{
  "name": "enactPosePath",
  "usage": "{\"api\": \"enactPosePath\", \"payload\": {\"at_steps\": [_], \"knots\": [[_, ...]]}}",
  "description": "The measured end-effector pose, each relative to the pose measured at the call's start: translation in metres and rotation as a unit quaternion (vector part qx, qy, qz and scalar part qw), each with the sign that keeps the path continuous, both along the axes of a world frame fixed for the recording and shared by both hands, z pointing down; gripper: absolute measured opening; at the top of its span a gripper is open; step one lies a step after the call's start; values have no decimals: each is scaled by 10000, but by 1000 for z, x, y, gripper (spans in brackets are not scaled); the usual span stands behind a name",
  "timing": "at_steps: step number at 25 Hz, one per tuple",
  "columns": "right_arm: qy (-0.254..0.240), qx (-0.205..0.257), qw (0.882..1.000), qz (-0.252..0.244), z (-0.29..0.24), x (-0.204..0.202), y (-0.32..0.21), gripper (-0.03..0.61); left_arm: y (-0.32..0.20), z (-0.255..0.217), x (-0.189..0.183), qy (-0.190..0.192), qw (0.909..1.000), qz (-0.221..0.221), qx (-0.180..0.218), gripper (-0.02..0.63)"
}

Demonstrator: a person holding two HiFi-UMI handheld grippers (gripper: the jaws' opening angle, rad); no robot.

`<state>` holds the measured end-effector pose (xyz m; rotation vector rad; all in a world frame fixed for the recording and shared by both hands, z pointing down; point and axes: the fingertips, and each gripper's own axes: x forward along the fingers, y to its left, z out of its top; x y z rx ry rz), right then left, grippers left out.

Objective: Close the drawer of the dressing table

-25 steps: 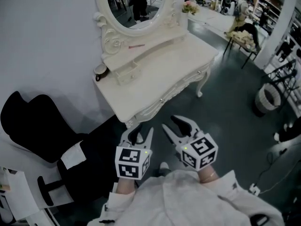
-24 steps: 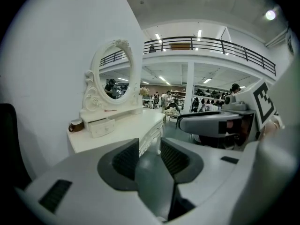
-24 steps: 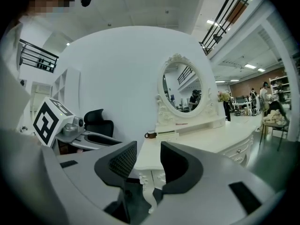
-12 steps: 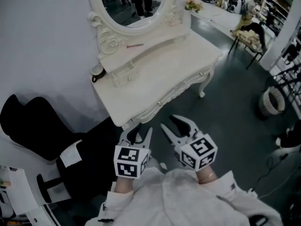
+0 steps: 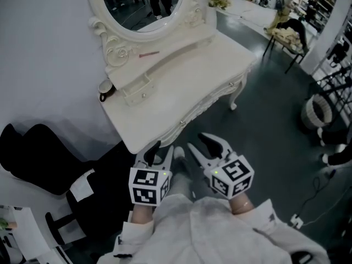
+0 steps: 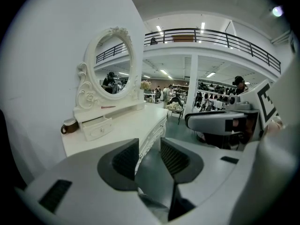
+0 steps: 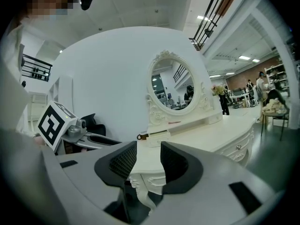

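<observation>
The white dressing table [image 5: 181, 87] with its oval mirror [image 5: 140, 4] stands against the wall. On its raised shelf, a small drawer [image 5: 135, 87] sits pulled out a little; it also shows as the drawer [image 6: 100, 128] and the drawer [image 7: 157, 137]. My left gripper [image 5: 158, 154] hovers just short of the table's near corner, open and empty. My right gripper [image 5: 204, 146] is beside it over the floor, also open with nothing between its fingers. Both point toward the table and stand well short of the drawer.
A brown mug [image 5: 105, 87] stands on the table top left of the drawer, and a pink item [image 5: 148, 54] lies on the shelf. A black chair [image 5: 44, 153] stands at the left. A white basket [image 5: 319, 111] and a cluttered side table [image 5: 286, 34] are at the right.
Both grippers have drifted closer to the table's front edge, the left one now at its corner. The table has shifted left in the head view. Jaw gaps look the same.
</observation>
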<state>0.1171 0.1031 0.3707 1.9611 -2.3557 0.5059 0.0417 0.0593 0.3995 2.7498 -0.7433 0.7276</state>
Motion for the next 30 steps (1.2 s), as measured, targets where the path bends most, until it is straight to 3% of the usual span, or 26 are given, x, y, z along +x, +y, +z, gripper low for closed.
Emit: {"api": "enactPosePath", "payload": {"at_steps": [8, 18, 30], "knots": [[148, -199, 9997, -59, 9, 19, -43, 133, -42, 13, 18, 64, 9998, 16, -163, 126], [290, -226, 9976, -594, 7, 14, -154, 133, -142, 13, 19, 146, 9994, -253, -200, 126], [297, -257, 9962, -773, 13, 11, -259, 133, -239, 14, 17, 133, 9989, -387, -211, 124]]}}
